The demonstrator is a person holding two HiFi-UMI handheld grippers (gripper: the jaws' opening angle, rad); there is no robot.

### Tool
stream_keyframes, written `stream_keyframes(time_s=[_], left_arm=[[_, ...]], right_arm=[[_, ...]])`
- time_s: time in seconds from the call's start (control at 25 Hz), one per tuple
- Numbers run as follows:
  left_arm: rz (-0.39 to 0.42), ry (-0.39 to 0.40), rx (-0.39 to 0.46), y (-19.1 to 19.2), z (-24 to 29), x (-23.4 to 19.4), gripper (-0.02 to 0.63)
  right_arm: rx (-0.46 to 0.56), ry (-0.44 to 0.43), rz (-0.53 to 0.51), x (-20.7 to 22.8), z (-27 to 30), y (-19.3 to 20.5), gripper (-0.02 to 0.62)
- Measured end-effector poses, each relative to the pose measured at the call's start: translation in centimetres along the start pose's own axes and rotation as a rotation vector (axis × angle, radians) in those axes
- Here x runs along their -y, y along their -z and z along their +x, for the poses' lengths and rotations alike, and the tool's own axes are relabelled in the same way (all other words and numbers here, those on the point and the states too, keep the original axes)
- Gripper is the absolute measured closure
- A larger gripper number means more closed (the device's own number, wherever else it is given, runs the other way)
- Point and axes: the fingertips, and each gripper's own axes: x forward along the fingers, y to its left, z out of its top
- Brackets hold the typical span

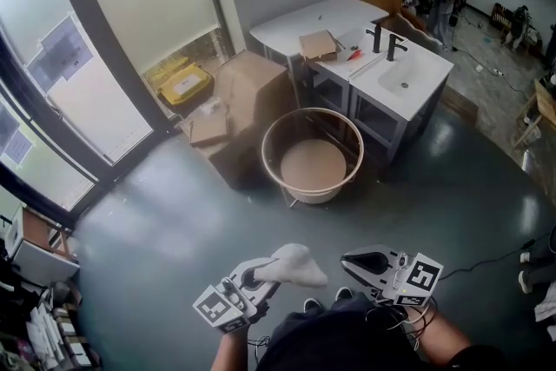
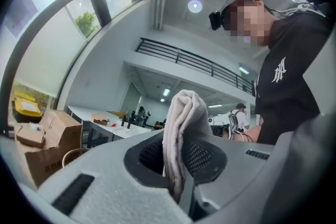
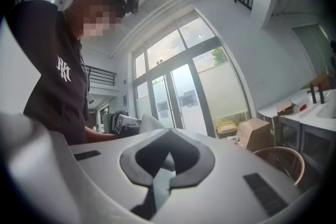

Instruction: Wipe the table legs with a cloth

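Left hand-held gripper is clenched on a bunched white fabric cloth; in the left gripper view the cloth sticks up from between the jaws. Right hand-held gripper has its jaws pressed together with nothing between them, and both units are held low, close to the person's body, above the dark grey floor. The white-topped table with grey legs stands well apart from both, beyond a round wood-rimmed tub and beside brown cardboard boxes.
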Motion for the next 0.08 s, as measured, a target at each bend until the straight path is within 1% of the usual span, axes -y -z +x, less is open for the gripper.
stream_keyframes(time_s=[0.08], left_arm=[[0.036,0.003,-0.008,-0.17,0.15,-0.26,0.568]], right_arm=[[0.016,-0.007,0.027,0.36,0.26,0.22,0.592]])
